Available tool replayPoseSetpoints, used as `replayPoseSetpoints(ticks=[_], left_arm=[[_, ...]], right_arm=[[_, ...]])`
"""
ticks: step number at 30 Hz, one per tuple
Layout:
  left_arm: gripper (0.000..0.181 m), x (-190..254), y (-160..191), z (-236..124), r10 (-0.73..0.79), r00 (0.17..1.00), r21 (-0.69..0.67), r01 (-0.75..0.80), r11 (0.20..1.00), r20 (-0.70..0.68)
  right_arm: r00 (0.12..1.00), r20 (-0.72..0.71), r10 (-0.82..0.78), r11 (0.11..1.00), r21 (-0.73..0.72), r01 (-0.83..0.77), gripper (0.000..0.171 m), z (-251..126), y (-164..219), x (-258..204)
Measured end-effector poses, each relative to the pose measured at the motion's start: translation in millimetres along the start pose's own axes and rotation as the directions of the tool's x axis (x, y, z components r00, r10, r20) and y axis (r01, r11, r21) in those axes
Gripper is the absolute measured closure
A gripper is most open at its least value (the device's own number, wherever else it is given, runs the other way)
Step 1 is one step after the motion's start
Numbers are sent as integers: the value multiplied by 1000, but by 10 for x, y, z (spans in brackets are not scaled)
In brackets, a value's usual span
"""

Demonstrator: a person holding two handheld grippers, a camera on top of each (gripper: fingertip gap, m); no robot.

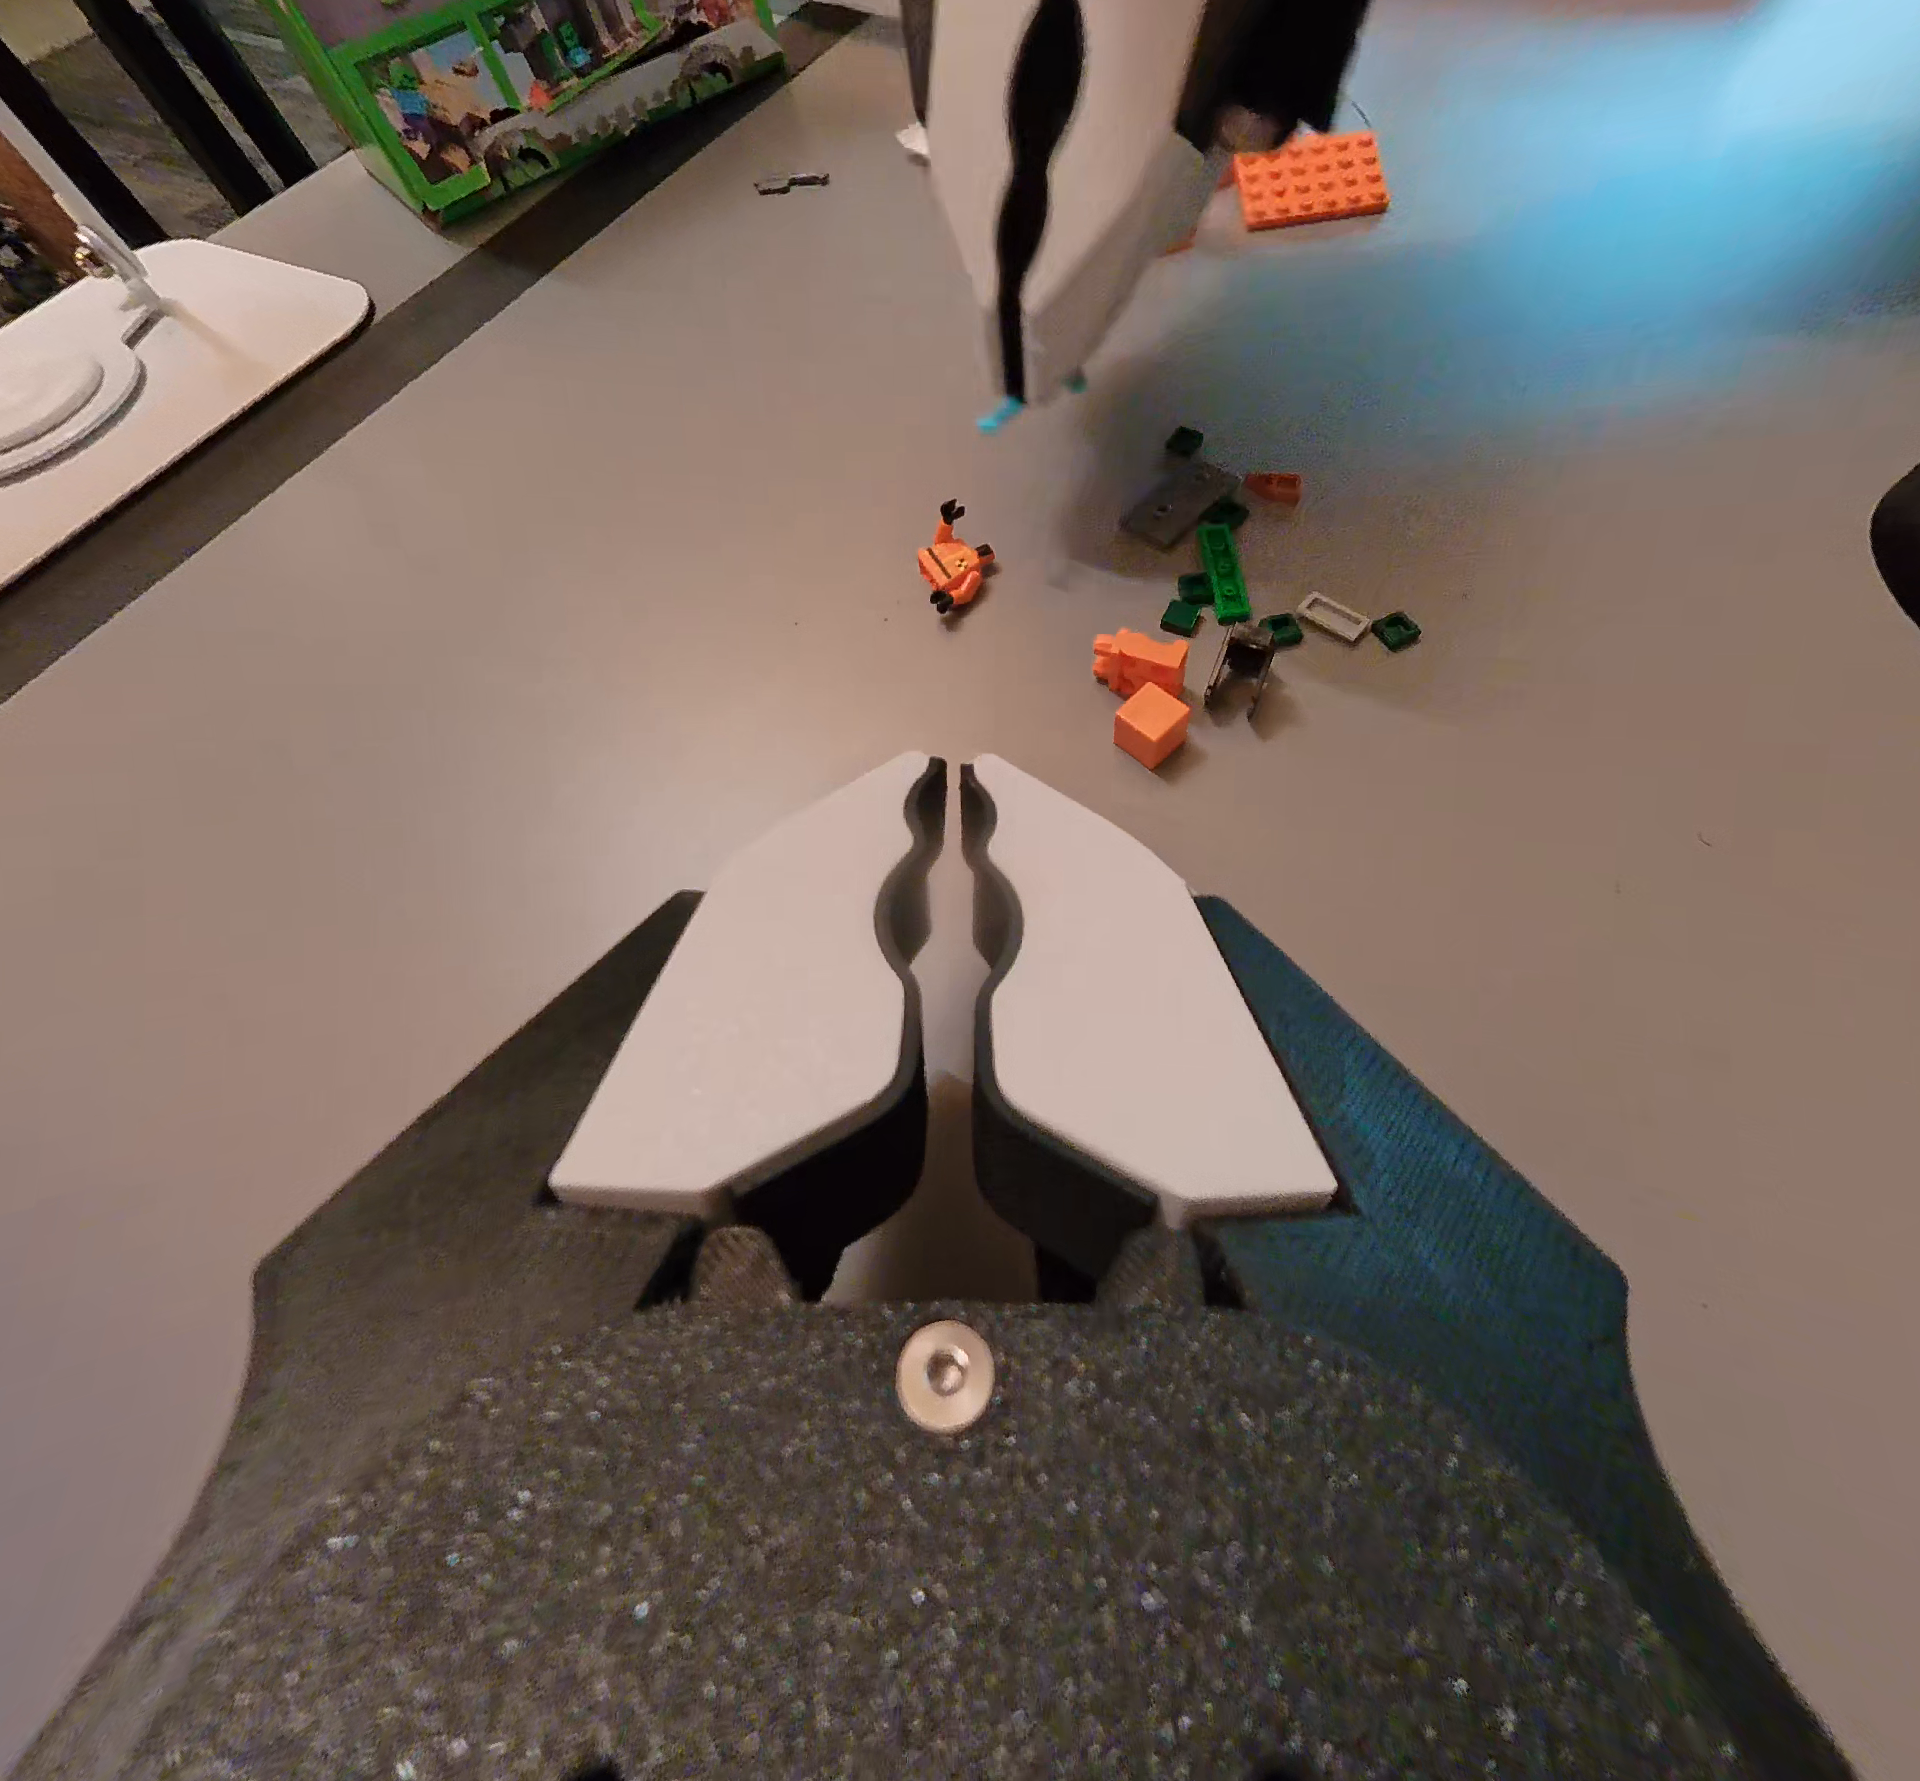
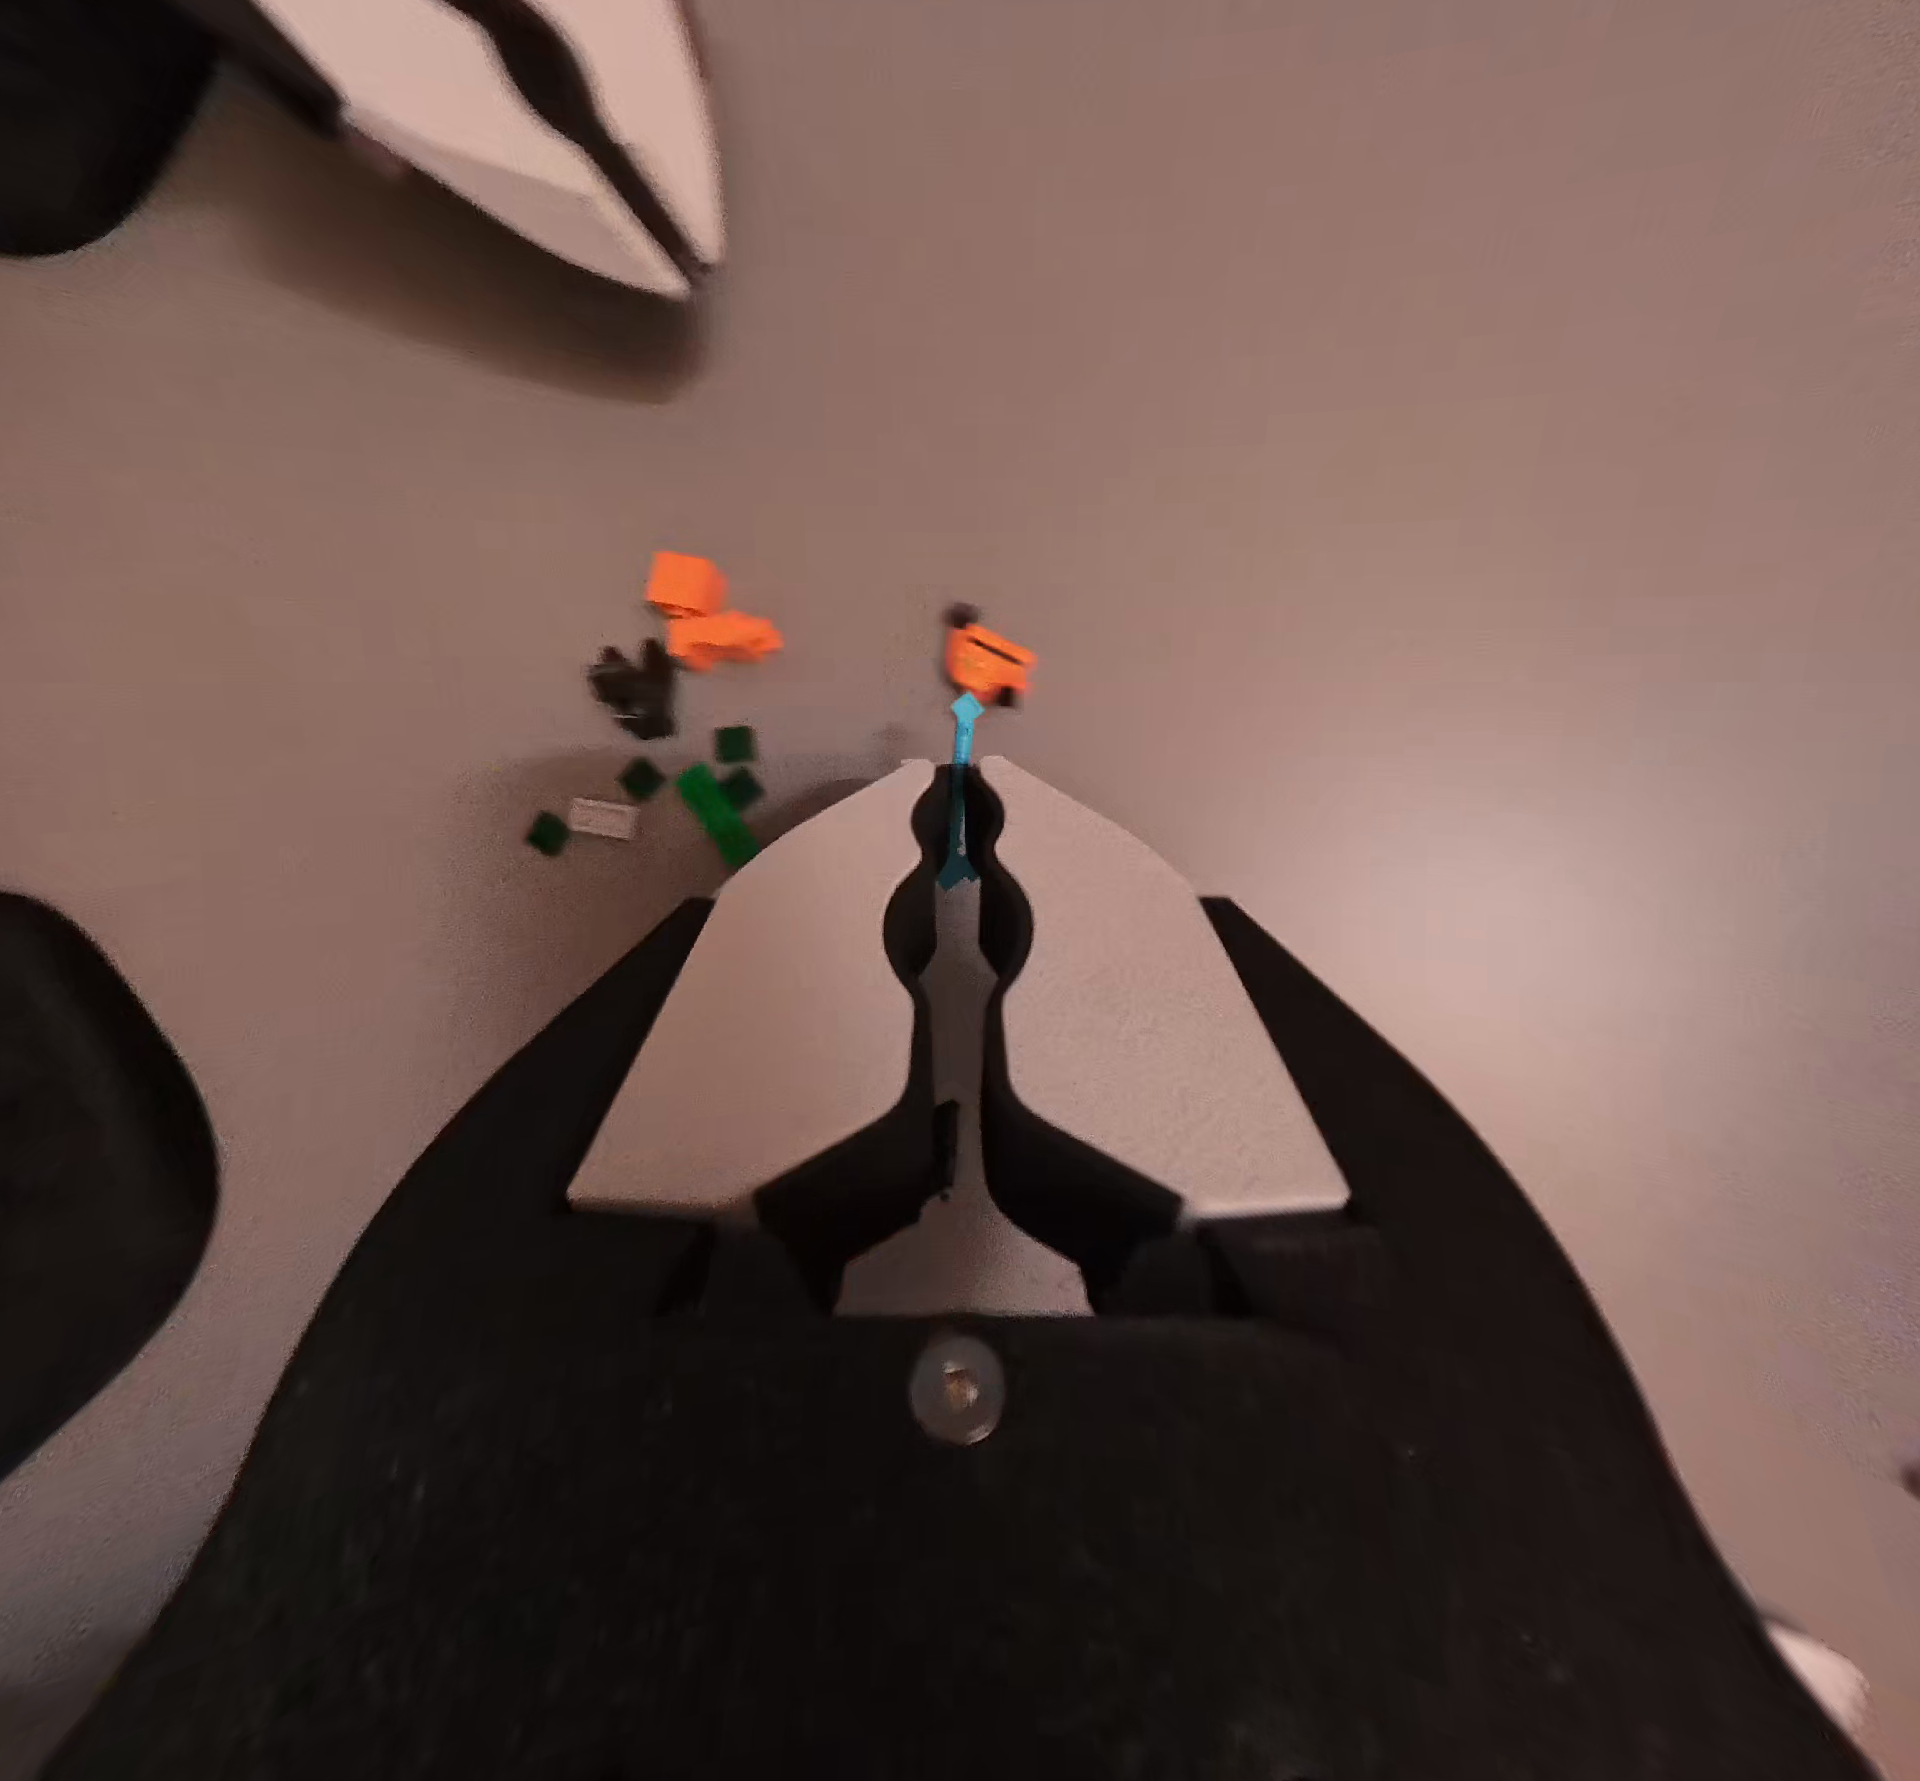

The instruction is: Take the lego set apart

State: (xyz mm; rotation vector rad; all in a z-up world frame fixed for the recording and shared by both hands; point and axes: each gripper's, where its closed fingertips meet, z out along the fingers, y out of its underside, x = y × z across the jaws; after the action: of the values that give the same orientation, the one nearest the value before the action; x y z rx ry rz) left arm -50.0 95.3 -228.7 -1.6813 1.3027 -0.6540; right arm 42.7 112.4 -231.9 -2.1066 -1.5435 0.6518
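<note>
An orange minifigure body (image 1: 956,564) lies on the grey table; it also shows in the right wrist view (image 2: 987,659). My right gripper (image 2: 958,767) is shut on a thin light-blue lego piece (image 2: 961,744) and holds it above the table near the body. In the left wrist view the right gripper (image 1: 1023,391) hangs over the table with the blue piece (image 1: 997,415) poking out of its tips. My left gripper (image 1: 953,767) is shut and empty, short of the body. In the right wrist view it (image 2: 696,271) sits at the upper left.
Loose pieces lie right of the body: an orange cube (image 1: 1151,723), an orange animal (image 1: 1138,663), green plates (image 1: 1223,574), a grey plate (image 1: 1179,503), a dark part (image 1: 1242,666). An orange studded plate (image 1: 1311,178) and the set's box (image 1: 499,27) stand farther back. A white stand base (image 1: 156,360) is left. The tips of one gripper are about 11 cm away from the tips of the other. It is some 5 cm from my left tips to the orange cube (image 1: 1151,723). It turns up in the right wrist view (image 2: 674,571) as well.
</note>
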Motion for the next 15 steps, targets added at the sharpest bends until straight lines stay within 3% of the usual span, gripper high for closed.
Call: replayPoseSetpoints(ticks=[3, 5, 7, 9, 12, 15], left_arm=[[179, 10, -2, -3, 11, 1000, -2, -11, 1000, 1], [179, 14, 1, -2, 14, 1000, -3, -14, 1000, 0], [179, 18, 5, -1, 15, 1000, -4, -15, 1000, -4], [179, 23, 10, 4, 16, 1000, -6, -16, 1000, -8], [179, 25, 18, 10, 16, 1000, -8, -16, 1000, -14], [179, 25, 25, 15, 14, 1000, -10, -14, 1000, -17]], right_arm=[[998, 45, -41, 999, 12, 41, 169, 156, -16, -226], [997, 64, -50, 999, 25, 48, 159, 172, -24, -289], [997, 61, -37, 998, 56, 33, 148, 82, -57, -247], [999, 38, 1, 991, 132, -6, 148, -111, -132, -93], [985, -148, 85, 988, 143, -64, 149, -445, -8, 487], [896, -382, 227, 974, 89, -209, 152, -755, 436, 1251]])
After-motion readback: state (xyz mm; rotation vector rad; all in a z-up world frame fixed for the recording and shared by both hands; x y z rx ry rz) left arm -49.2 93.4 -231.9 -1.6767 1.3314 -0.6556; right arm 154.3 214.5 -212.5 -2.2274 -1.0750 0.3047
